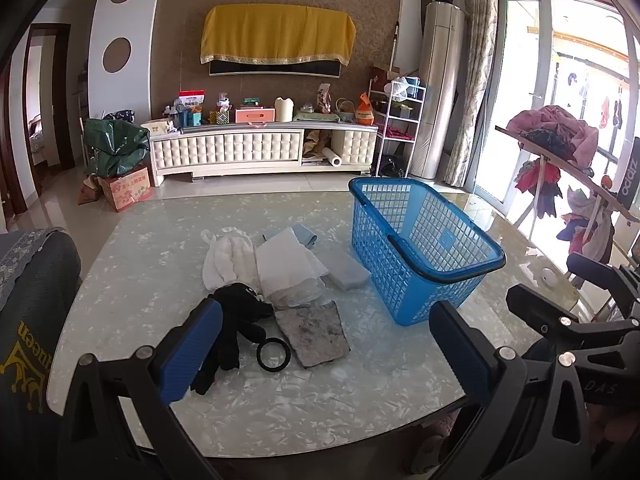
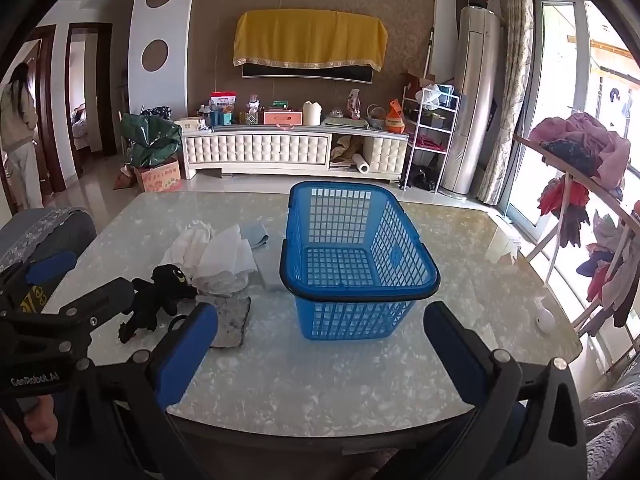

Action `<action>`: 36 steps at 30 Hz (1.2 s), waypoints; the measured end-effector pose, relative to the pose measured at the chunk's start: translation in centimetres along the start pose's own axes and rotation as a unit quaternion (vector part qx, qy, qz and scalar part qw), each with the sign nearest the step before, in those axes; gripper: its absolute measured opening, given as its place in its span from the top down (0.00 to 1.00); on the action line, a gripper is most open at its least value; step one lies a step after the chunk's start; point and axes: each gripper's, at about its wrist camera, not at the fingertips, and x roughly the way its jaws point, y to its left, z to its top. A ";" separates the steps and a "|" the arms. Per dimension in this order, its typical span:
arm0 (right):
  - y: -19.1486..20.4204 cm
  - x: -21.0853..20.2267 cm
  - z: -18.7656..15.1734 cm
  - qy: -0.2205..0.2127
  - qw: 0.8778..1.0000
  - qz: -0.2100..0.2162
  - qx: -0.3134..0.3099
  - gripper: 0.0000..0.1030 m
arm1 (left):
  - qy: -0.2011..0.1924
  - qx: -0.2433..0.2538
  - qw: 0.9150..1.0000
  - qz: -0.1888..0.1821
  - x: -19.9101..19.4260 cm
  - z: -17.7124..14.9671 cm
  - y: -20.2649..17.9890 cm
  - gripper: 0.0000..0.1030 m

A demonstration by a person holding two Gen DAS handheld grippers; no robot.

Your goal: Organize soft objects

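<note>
- My left gripper [image 1: 324,352] is spread wide, holding nothing; it hovers above the near edge of the table [image 1: 280,400].
- My right gripper [image 2: 320,356] is likewise spread wide and holds nothing, above the table's near edge, pointed toward the blue basket [image 2: 360,276].
- The blue basket stands upright on the table, right of the soft items. From the right wrist view its interior shows only the mesh floor.
- The soft items lie in a cluster on the tabletop, left of the basket:
  - A black plush toy [image 1: 240,308] lies nearest my left gripper, partly behind its left finger.
  - A worn grey cloth square [image 1: 312,332] lies flat just beside the toy, on its right.
  - A black ring [image 1: 273,354] lies between the toy and the grey square, touching or nearly touching both.
  - A white folded cloth [image 1: 288,268] and a crumpled white fabric [image 1: 228,260] lie behind the toy.
  - A pale block, possibly a sponge [image 1: 347,270], lies just beside the basket's left wall.
  - A light blue piece [image 1: 304,234] shows behind the white folded cloth; the fisheye view does not show what it is.
- A small white round object [image 2: 545,319] sits near the table's right edge, well apart from the cluster.
</note>
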 end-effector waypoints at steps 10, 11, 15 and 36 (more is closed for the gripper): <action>-0.1 0.0 0.0 0.002 1.000 -0.002 -0.001 0.00 | 0.003 -0.001 1.000 -0.002 0.0 0.1 -0.1 0.00; -0.1 -0.1 0.0 0.002 1.000 -0.002 -0.001 0.00 | 0.003 -0.001 1.000 -0.002 0.0 0.0 -0.1 0.00; -0.2 0.0 0.0 0.003 1.000 -0.003 -0.002 0.00 | 0.004 -0.001 1.000 -0.002 0.0 0.1 -0.1 0.00; -0.1 0.1 -0.3 0.010 1.000 -0.009 -0.001 0.00 | 0.007 0.000 1.000 -0.009 0.2 0.0 -0.2 0.00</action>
